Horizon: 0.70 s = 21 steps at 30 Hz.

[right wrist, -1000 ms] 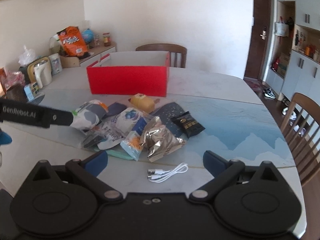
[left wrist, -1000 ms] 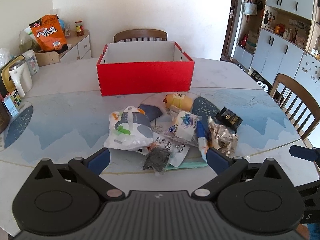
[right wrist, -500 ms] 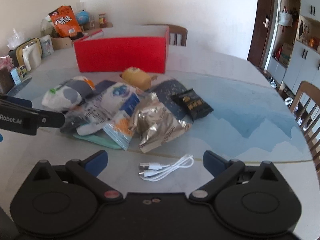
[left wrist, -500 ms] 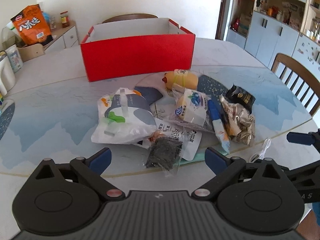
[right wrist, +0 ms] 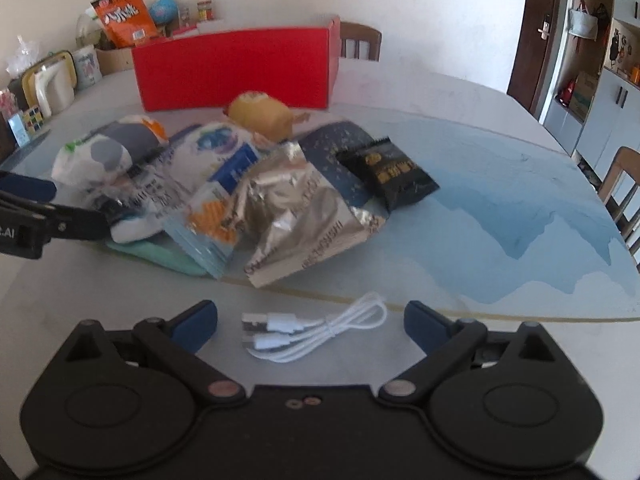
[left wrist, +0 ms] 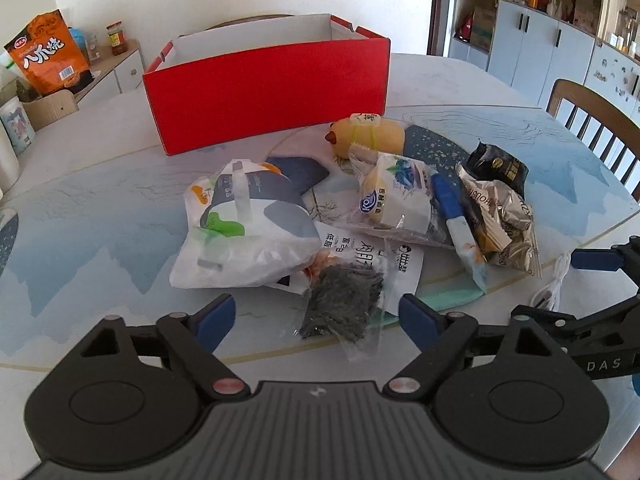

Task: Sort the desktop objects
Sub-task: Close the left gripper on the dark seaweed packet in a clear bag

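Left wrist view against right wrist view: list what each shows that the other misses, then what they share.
Only the left wrist view shows the inside of the red box, and the clear packet of dark dried food lying between the closing left gripper fingers, untouched.

Only the right wrist view shows the whole white USB cable between the closing right gripper fingers, untouched, plus the door.

Both show the box, the yellow bun, the black packet, the silver foil bag and the orange bag on the sideboard.

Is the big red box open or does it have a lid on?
Open. The red box has no lid on top, and its white inside walls show. What's inside is hidden.
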Motion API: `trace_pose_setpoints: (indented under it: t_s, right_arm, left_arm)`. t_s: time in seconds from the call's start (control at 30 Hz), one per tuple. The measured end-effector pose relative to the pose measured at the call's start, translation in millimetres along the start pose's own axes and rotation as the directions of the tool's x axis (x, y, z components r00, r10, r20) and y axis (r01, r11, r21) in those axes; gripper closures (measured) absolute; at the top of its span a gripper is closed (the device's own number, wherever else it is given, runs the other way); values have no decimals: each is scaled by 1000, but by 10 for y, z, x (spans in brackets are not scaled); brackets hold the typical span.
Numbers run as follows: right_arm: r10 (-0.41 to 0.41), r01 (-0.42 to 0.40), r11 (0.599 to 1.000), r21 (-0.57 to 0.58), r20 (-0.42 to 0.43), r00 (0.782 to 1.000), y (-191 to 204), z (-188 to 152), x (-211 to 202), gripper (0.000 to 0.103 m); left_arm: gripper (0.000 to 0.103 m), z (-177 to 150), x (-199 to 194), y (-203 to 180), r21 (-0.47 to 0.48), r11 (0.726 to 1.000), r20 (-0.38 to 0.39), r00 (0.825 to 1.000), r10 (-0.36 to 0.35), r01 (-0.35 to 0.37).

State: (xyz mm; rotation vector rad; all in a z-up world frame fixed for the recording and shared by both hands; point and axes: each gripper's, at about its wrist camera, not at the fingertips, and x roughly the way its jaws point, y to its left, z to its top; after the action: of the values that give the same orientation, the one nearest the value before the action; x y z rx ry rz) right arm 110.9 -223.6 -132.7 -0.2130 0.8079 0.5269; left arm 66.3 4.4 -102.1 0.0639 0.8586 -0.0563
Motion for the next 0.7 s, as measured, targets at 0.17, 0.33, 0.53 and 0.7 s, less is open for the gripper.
trace_pose_setpoints:
  t_s: [0.17, 0.33, 0.53, 0.7]
  right_arm:
    - [3, -3, 1000, -1, 5, 1000, -10, 15, 19, 7]
    - [4, -4, 1000, -1, 6, 1000, -13, 32, 10, 12]
    - [2, -2, 1000, 0, 7, 1000, 0, 43, -5, 20]
    - [-7, 7, 1000, 11, 9, 1000, -14, 50, -18, 28]
  left_arm:
    - [24, 21, 24, 8, -2, 1000, 1, 1000, -4, 5]
    - [36, 16, 54, 8, -4, 1000, -8, 1000, -20, 20]
    - [45, 14, 95, 19, -21, 998, -16, 998, -55, 55]
    - [58, 11, 120, 16, -41, 996, -28, 996, -80, 79]
